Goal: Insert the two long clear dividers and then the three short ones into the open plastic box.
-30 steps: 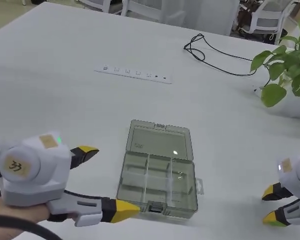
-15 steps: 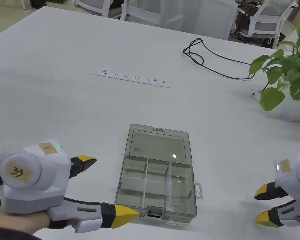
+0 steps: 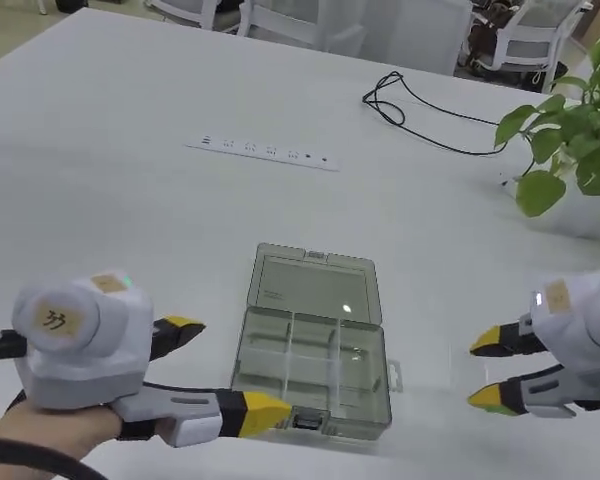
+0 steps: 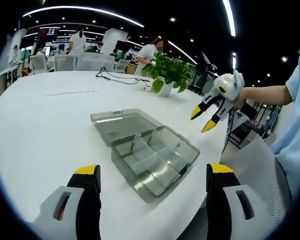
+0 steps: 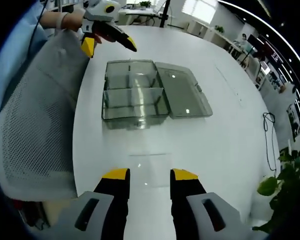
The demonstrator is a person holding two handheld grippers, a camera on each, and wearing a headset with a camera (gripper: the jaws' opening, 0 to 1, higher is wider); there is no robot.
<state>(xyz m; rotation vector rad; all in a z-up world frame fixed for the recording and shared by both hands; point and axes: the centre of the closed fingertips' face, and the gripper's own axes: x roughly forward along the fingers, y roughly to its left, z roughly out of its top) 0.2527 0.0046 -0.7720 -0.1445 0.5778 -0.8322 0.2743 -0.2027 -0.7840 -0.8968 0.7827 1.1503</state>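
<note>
Since a second earlier our right gripper (image 3: 488, 370), jaws spread, had come in toward a faint clear divider (image 5: 149, 167) lying flat right of the open box (image 3: 350, 422), our left gripper (image 3: 228, 367) spread at its near left; we judged the divider light, stiff and slippery, best pinched by an edge.

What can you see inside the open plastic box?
Upright clear dividers stand inside the box, splitting it into compartments that look empty. Because the dividers are transparent, their exact number is hard to tell.
</note>
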